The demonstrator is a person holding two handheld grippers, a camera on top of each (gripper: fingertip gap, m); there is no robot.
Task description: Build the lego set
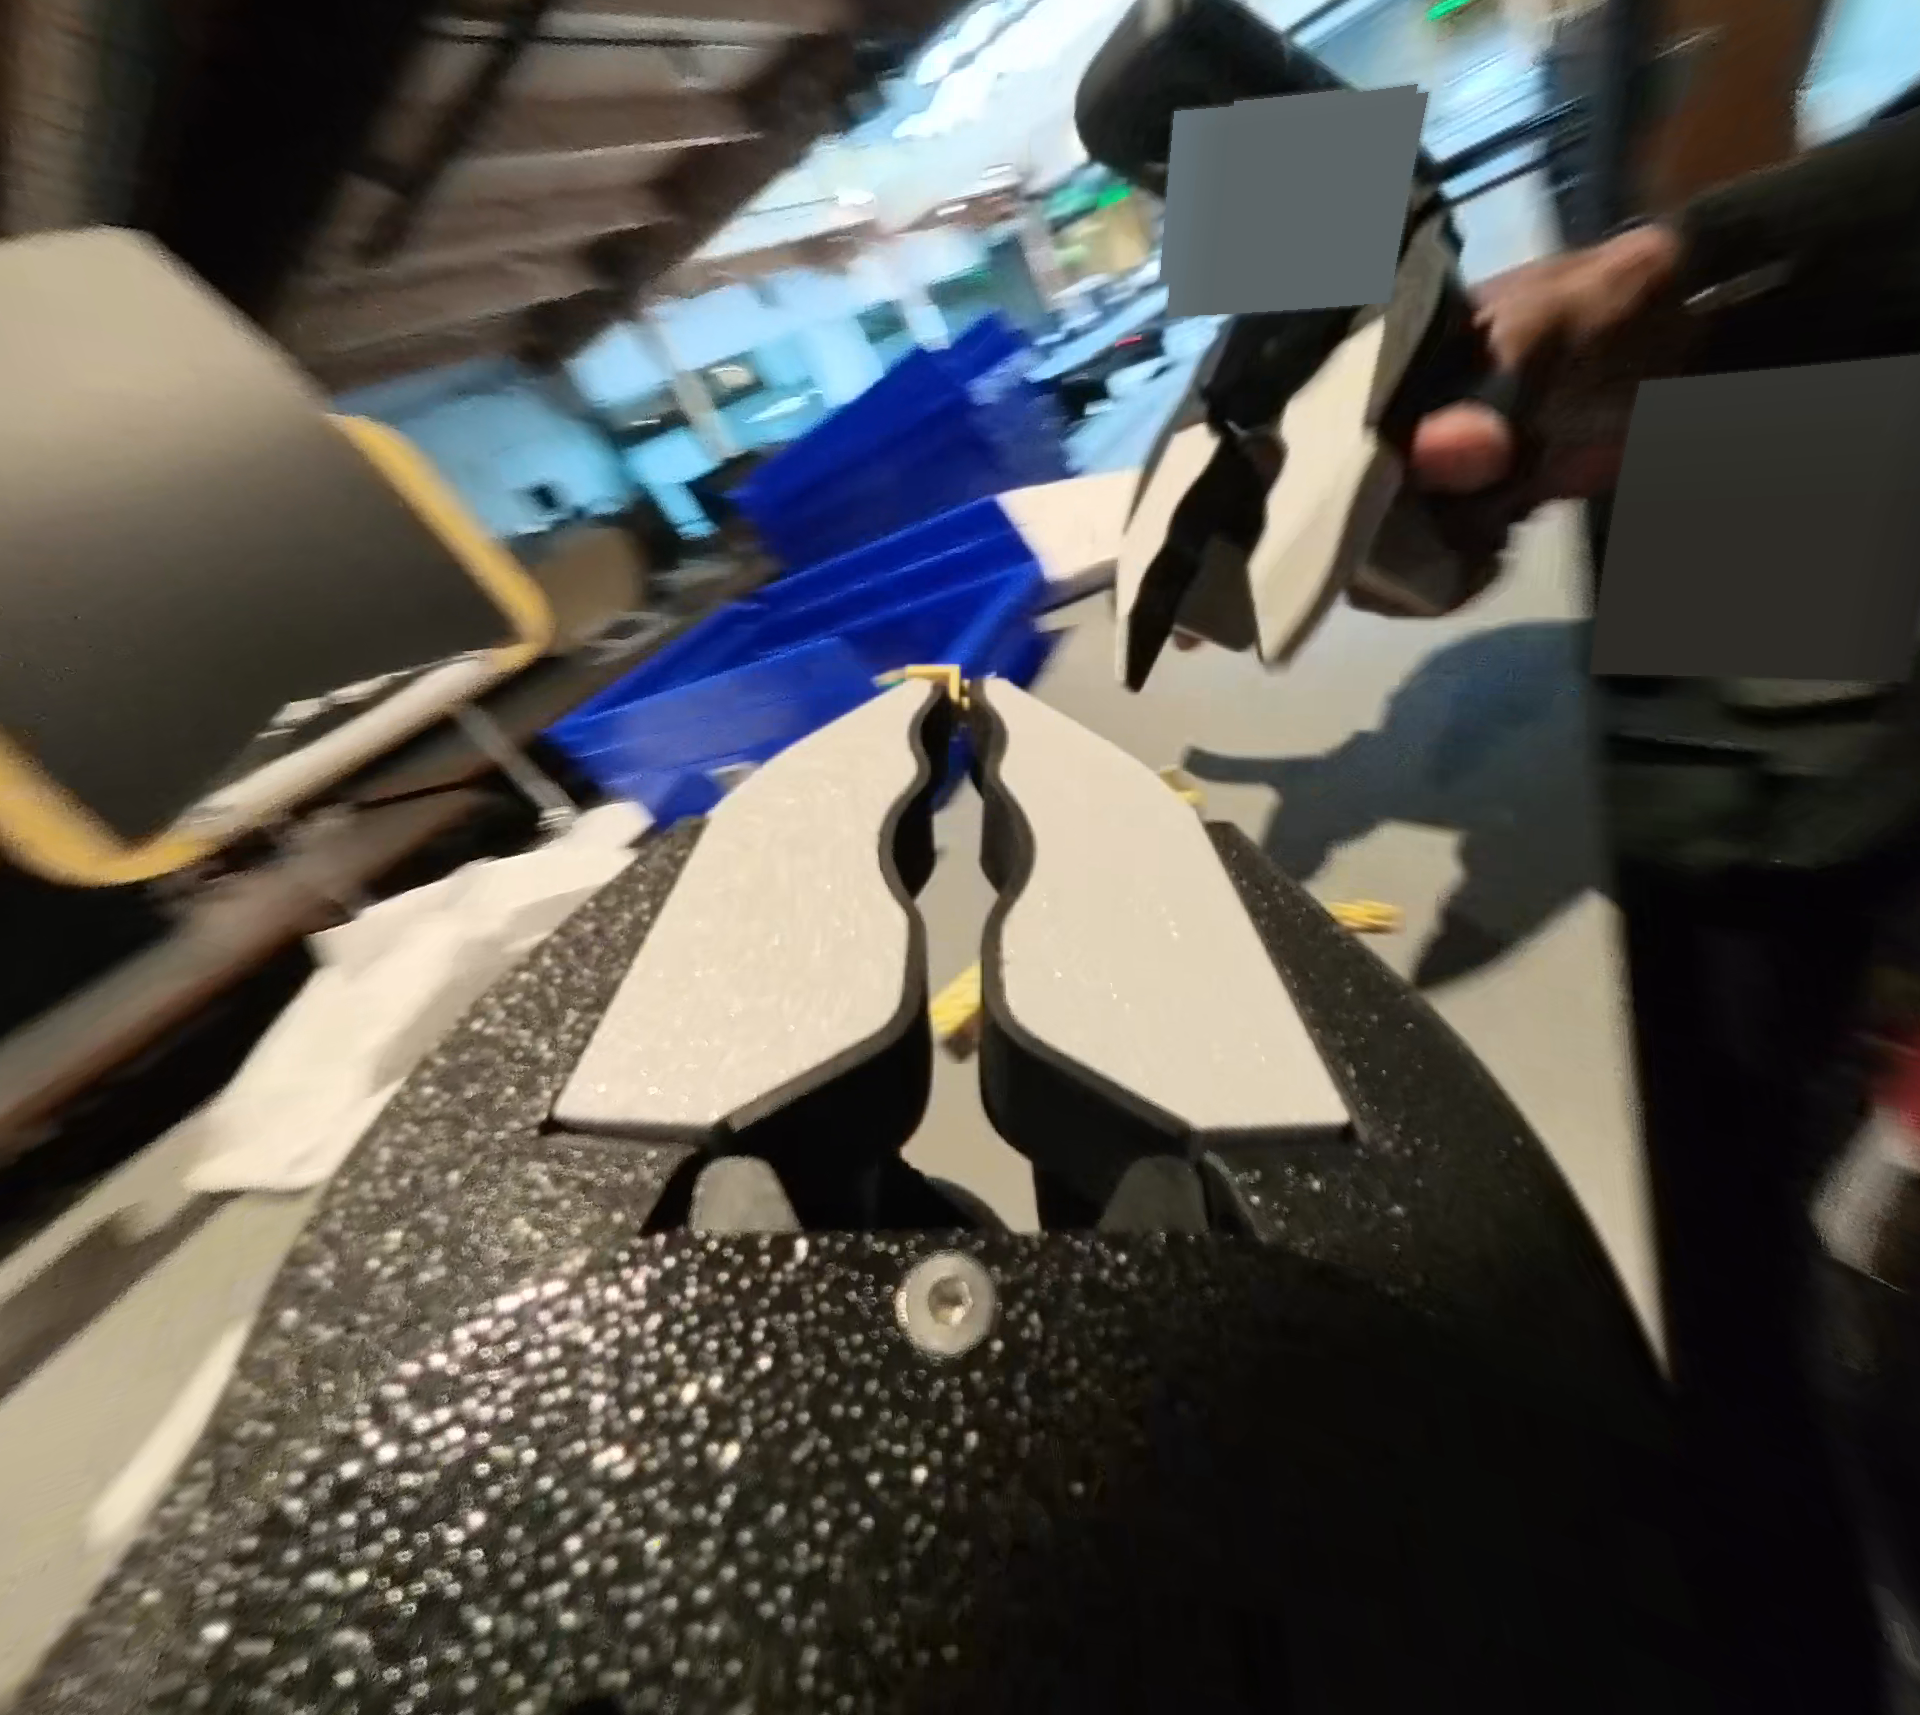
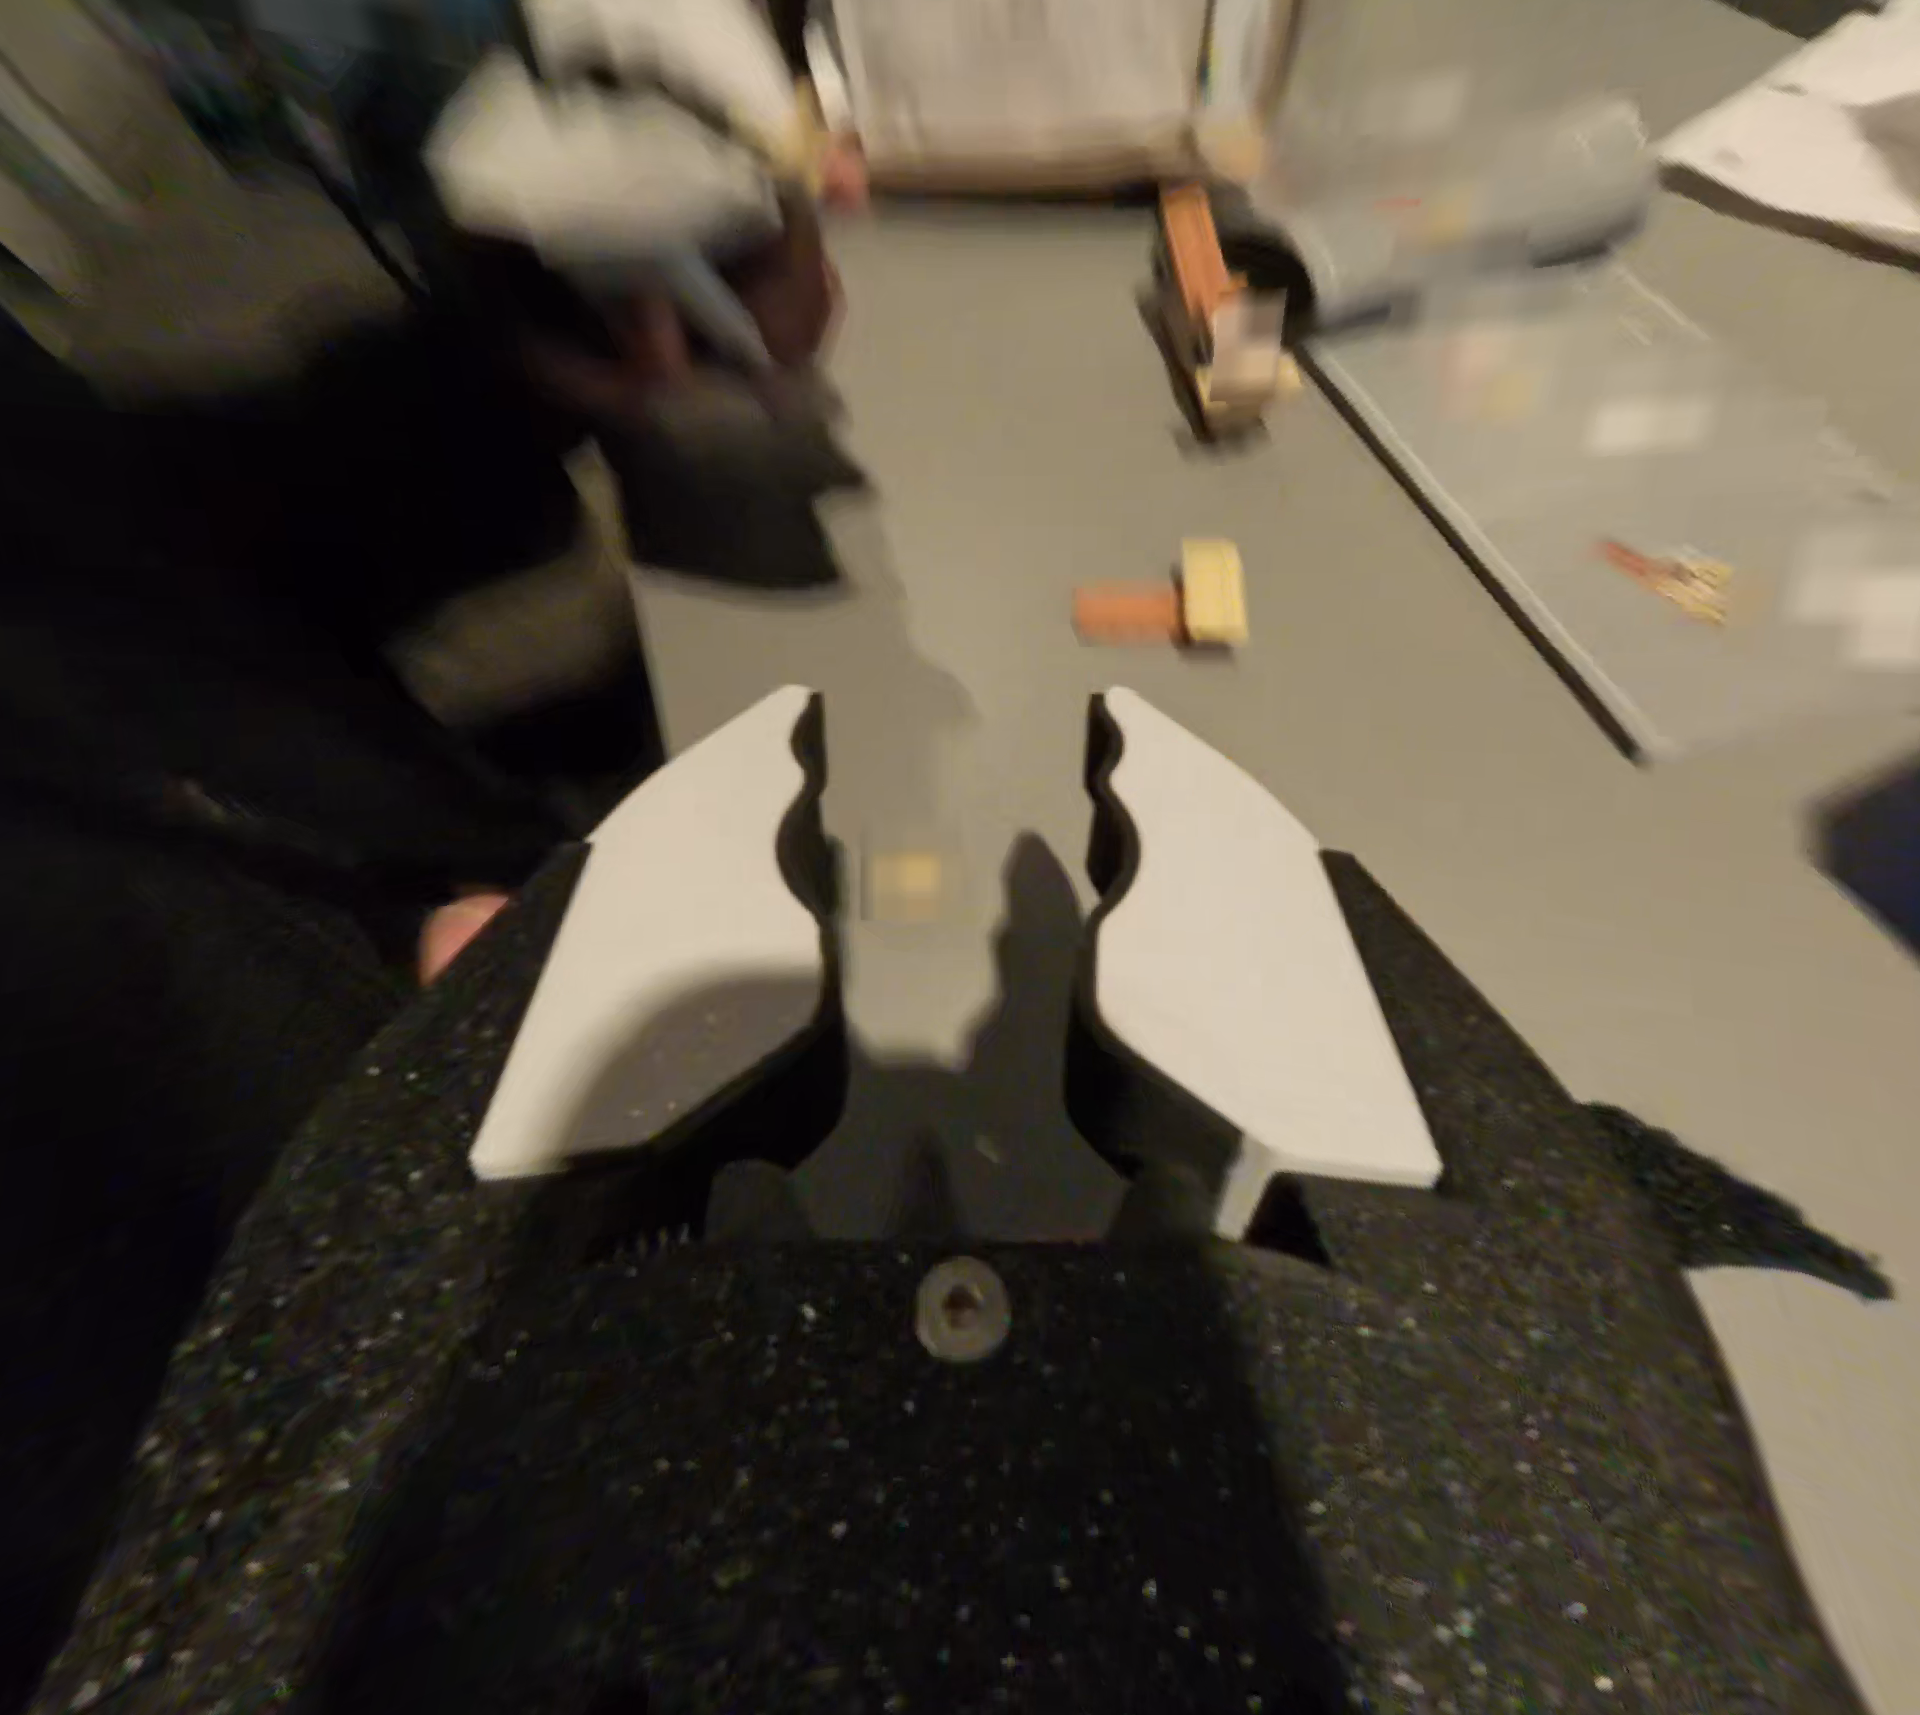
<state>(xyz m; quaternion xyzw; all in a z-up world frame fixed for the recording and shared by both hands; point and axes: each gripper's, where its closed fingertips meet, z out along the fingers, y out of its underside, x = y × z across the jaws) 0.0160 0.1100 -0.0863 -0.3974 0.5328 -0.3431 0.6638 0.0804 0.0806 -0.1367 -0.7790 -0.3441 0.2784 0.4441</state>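
My left gripper (image 1: 956, 701) is raised off the grey table (image 1: 1351, 730) and shut on a small yellow lego piece (image 1: 938, 681) that sticks out at its tips. My right gripper (image 2: 951, 709) is open and empty, low over the table (image 2: 997, 470). It also shows in the left wrist view (image 1: 1205, 652), held in a hand at the upper right. An orange and tan piece (image 2: 1164, 600) lies ahead of it, and a small tan piece (image 2: 904, 881) lies on the table between its fingers. A partly built brown and tan model (image 2: 1216, 335) stands farther back.
Blue bins (image 1: 831, 626) stand at the table's far side. Loose yellow pieces (image 1: 1366, 915) lie on the table. White paper (image 1: 416, 990) lies at the left, near a dark chair (image 1: 208, 522). An open booklet (image 2: 1662, 470) lies at the right. A white box (image 2: 1018, 3) stands at the back. Left tips to right tips: about 10 cm.
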